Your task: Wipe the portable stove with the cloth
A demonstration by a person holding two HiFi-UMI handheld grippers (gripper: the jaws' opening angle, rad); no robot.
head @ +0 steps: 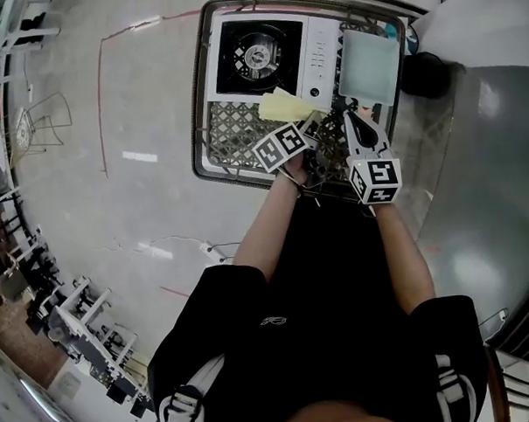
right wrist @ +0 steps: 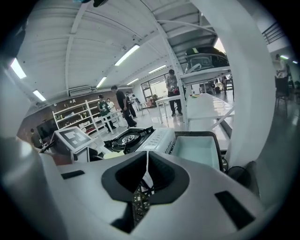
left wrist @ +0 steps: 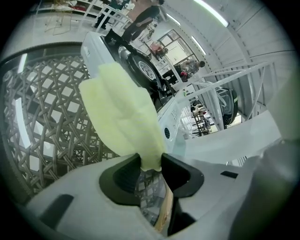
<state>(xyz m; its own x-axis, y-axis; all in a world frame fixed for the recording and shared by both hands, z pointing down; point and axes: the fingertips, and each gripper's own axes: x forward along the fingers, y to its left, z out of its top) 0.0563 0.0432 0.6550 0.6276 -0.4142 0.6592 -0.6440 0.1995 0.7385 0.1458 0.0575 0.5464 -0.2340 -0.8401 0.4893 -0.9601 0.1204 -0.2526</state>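
Observation:
The white portable stove (head: 271,57) with a black burner stands at the far side of a wicker table (head: 235,128). My left gripper (head: 306,122) hangs just in front of the stove, shut on a pale yellow cloth (head: 282,104). In the left gripper view the cloth (left wrist: 119,108) stands up from the pinching jaws, with the stove (left wrist: 140,65) beyond it. To the right, my right gripper (head: 349,117) hovers over the wicker top, shut with nothing between its jaws. The stove (right wrist: 133,137) also shows ahead in the right gripper view.
A pale blue tray (head: 369,66) lies on the table right of the stove, and the same tray (right wrist: 197,147) shows ahead of the right gripper. A dark round object (head: 427,74) sits off the table's right edge. Several people (right wrist: 123,107) stand among shelves far behind.

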